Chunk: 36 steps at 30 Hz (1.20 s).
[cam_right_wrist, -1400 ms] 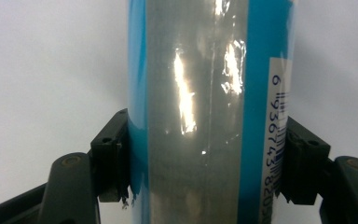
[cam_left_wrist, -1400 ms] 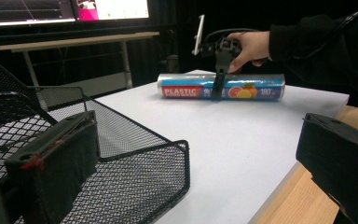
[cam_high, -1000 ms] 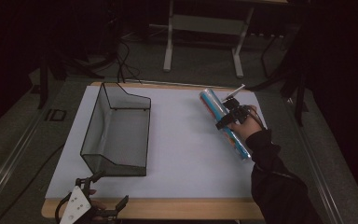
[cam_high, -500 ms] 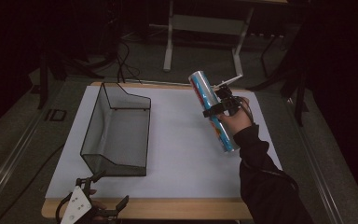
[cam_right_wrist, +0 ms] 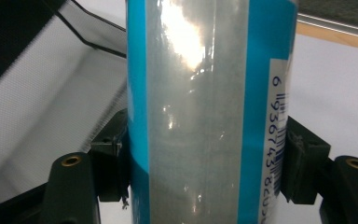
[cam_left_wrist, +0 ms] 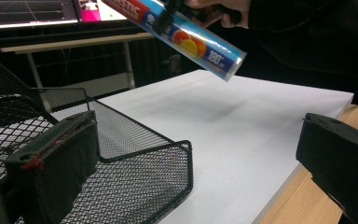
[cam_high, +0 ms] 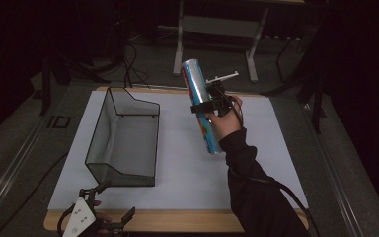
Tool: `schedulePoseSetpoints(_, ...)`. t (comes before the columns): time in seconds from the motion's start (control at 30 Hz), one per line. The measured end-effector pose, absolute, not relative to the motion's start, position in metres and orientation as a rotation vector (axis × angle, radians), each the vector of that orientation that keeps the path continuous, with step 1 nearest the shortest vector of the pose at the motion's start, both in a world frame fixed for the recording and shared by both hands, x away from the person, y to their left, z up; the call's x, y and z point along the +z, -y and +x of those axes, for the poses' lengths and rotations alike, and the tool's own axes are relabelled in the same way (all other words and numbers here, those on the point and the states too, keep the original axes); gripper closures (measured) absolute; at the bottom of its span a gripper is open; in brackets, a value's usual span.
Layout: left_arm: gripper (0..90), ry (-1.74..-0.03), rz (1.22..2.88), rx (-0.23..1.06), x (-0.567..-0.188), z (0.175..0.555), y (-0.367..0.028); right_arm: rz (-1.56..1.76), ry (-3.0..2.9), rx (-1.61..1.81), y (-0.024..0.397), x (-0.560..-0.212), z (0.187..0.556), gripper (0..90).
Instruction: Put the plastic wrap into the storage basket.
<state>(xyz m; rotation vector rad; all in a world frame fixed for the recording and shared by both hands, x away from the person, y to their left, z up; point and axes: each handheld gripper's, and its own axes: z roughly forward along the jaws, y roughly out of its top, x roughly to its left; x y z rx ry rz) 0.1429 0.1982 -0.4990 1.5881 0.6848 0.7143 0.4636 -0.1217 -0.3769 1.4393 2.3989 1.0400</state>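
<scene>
- Black wire-mesh basket (cam_high: 123, 136) sits on left half of white mat (cam_high: 177, 168); near end low, far end rises to a tall back wall. Nothing inside; mat shows through the mesh.
- Right gripper (cam_high: 211, 101) clamped on blue plastic-wrap tube (cam_high: 200, 106), jaws pressed against both sides of it at mid-length, seen close in the right gripper view (cam_right_wrist: 205, 154).
- Tube held in the air, tilted, upper end toward far table edge, lower end above mat centre-right, well apart from basket.
- Left gripper (cam_high: 101, 224) at near table edge, just beside basket's near corner; jaws spread wide, empty, one pad (cam_left_wrist: 56, 163) in front of the mesh.
- Open mat between basket and tube; wooden table rim (cam_high: 177, 219) bare along near edge.
</scene>
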Motion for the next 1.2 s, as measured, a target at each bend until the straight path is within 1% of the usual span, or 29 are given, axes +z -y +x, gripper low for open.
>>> schedulePoseSetpoints(0.43,0.1,-0.677,1.592,0.708,-0.499,0.143,-0.198,1.494,-2.387,1.201,0.064,-0.372,0.454,32.0)
schedulePoseSetpoints(0.73,0.1,-0.668,1.598,0.720,-0.498,0.142,-0.197,1.474,-2.364,1.316,0.022,-0.365,0.442,32.0)
schedulePoseSetpoints(1.07,0.1,-0.648,1.606,0.733,-0.498,0.141,-0.196,1.563,-2.366,1.462,-0.017,-0.383,0.437,32.0)
schedulePoseSetpoints(1.2,0.1,-0.643,1.606,0.730,-0.498,0.140,-0.196,1.536,-2.371,1.449,-0.033,-0.393,0.431,32.0)
